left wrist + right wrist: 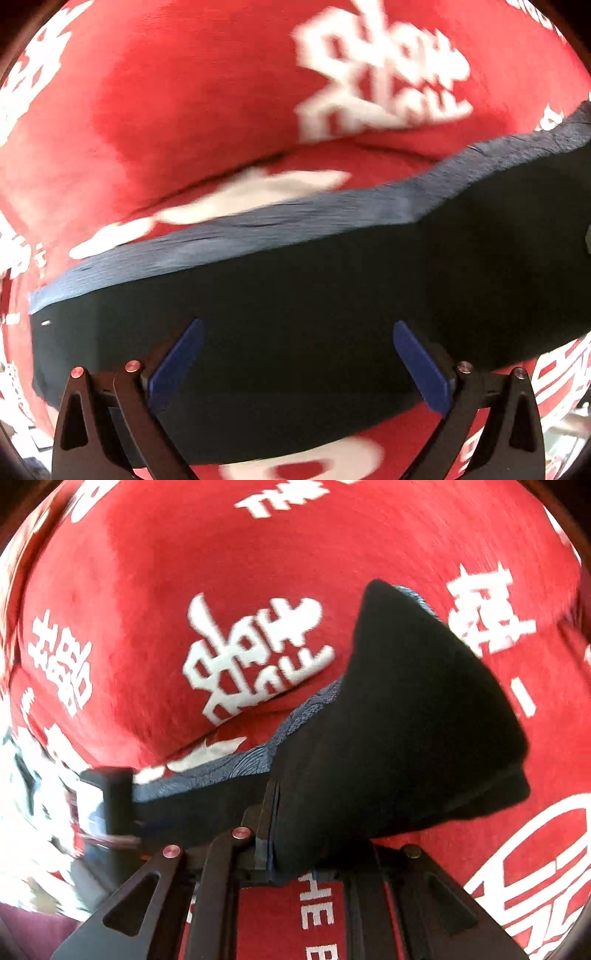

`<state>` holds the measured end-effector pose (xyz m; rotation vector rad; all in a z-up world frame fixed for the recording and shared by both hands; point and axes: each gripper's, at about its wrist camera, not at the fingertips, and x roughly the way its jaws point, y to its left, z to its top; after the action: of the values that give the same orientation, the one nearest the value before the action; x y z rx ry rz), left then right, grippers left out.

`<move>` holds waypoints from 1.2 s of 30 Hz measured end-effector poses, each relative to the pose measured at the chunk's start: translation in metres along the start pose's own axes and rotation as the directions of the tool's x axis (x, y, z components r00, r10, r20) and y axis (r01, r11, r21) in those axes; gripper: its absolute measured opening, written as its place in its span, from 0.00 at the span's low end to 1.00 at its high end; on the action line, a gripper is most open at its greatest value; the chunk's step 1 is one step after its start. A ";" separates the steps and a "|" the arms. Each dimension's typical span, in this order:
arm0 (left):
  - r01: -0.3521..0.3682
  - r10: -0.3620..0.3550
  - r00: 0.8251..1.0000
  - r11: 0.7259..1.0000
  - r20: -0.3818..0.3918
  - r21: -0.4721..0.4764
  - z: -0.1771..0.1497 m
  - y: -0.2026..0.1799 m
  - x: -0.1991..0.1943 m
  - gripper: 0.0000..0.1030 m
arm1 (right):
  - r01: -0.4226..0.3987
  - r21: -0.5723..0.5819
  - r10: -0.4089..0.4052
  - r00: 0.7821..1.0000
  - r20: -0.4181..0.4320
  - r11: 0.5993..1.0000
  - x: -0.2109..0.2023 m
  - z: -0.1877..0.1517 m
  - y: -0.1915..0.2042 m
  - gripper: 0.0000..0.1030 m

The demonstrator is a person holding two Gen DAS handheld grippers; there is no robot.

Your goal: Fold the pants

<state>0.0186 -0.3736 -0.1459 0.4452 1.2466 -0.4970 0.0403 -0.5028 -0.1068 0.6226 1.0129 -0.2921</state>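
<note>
Dark pants lie across a red cloth, with a blue-grey textured band along their far edge. My left gripper hovers over the dark fabric, its blue pads spread wide and nothing pinched between them. In the right wrist view my right gripper is shut on an edge of the pants. That part is lifted off the cloth and bulges to the right. The band runs off to the left.
The red cloth with large white characters covers the whole surface and has a crease near the band. A black blocky shape sits at the band's left end, blurred. A maroon sleeve or garment shows at the lower left.
</note>
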 end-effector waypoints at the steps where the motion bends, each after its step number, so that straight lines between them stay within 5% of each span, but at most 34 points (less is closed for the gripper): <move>1: -0.004 0.004 1.000 1.000 0.007 -0.017 -0.005 0.022 -0.006 1.00 | 0.028 -0.046 -0.028 1.000 0.003 0.999 -0.001 -0.001 0.017 0.14; 9: -0.115 0.110 0.993 0.976 -0.037 -0.182 -0.061 0.194 -0.007 1.00 | 0.200 -0.396 -0.221 0.975 -0.008 0.896 0.050 -0.037 0.158 0.28; 13: -0.158 0.135 0.985 0.950 -0.105 -0.269 -0.091 0.246 0.005 1.00 | 0.282 -0.562 -0.358 0.933 -0.027 0.778 0.123 -0.080 0.221 0.51; 16: -0.156 0.126 0.985 0.943 -0.116 -0.294 -0.105 0.268 0.007 1.00 | 0.288 -0.687 -0.445 0.894 -0.057 0.667 0.160 -0.113 0.261 0.52; 18: -0.138 0.110 0.988 0.946 -0.111 -0.292 -0.110 0.275 0.004 1.00 | 0.247 -0.726 -0.396 0.917 -0.038 0.641 0.146 -0.130 0.282 0.53; 21: -0.077 0.056 0.995 0.955 -0.083 -0.286 -0.109 0.264 -0.010 1.00 | 0.106 -0.715 -0.266 0.957 -0.114 0.691 0.118 -0.137 0.290 0.53; 23: 0.004 -0.017 0.999 0.964 -0.047 -0.265 -0.099 0.259 -0.015 1.00 | 0.014 -0.590 -0.158 0.968 -0.194 0.807 0.101 -0.123 0.267 0.53; 24: 0.044 -0.053 0.998 0.967 -0.030 -0.253 -0.093 0.255 -0.017 1.00 | -0.056 -0.438 -0.061 0.967 -0.248 0.897 0.094 -0.108 0.241 0.53; 26: 0.113 -0.116 0.993 0.970 0.001 -0.217 -0.080 0.246 -0.018 1.00 | -0.166 -0.128 0.121 0.947 -0.298 0.978 0.096 -0.088 0.197 0.53; 27: 0.145 -0.147 0.989 0.969 0.008 -0.200 -0.073 0.237 -0.021 1.00 | -0.216 0.078 0.229 0.926 -0.301 0.973 0.100 -0.079 0.163 0.53; 29: 0.212 -0.214 0.977 0.960 0.009 -0.184 -0.065 0.225 -0.020 0.96 | -0.246 0.312 0.331 0.908 -0.257 0.917 0.106 -0.070 0.118 0.54; 32: 0.326 -0.330 0.944 0.929 0.003 -0.176 -0.051 0.206 -0.014 0.77 | -0.317 0.479 0.446 0.876 -0.184 0.819 0.113 -0.068 0.083 0.55; 36: 0.359 -0.366 0.930 0.922 -0.025 -0.149 -0.036 0.182 -0.002 0.64 | -0.319 0.568 0.474 0.869 -0.144 0.758 0.127 -0.068 0.061 0.55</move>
<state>0.0958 -0.2052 -0.1447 0.1035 1.4135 -0.7083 0.0881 -0.4066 -0.2201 1.4049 1.0398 -0.0935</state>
